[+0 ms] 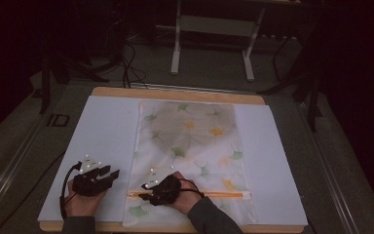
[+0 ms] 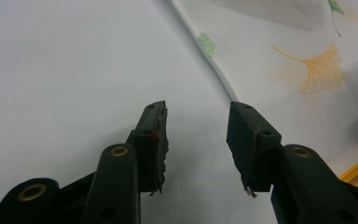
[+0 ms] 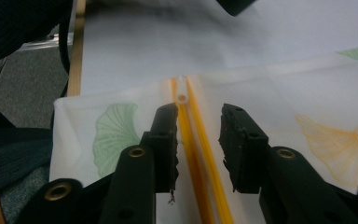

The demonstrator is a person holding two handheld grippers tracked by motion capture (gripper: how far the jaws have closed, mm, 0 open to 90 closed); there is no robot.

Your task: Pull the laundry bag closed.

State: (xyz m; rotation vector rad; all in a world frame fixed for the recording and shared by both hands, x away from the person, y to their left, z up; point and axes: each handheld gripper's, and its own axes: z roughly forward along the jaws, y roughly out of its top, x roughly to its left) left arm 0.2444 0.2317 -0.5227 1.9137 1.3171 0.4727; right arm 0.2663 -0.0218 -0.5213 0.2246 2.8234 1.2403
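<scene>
A white fabric bag (image 1: 195, 141) printed with green and yellow leaves lies flat on a white board (image 1: 107, 131). An orange zipper (image 1: 219, 194) runs across its near end. My right gripper (image 1: 145, 191) hovers at the zipper's left end. In the right gripper view its jaws (image 3: 199, 112) stand apart on either side of the orange zipper (image 3: 193, 154), not pressing it, and the small pale zipper pull (image 3: 182, 97) lies just ahead. My left gripper (image 1: 111, 171) rests open over the bare board, left of the bag. The bag's edge (image 2: 223, 79) lies just beyond its jaws (image 2: 196, 109).
The board sits on a wooden table whose far edge (image 1: 175, 93) shows behind the bag. The table's side edge (image 3: 77, 51) is close to the zipper's end. A white metal stand (image 1: 176, 48) and cables are on the floor beyond.
</scene>
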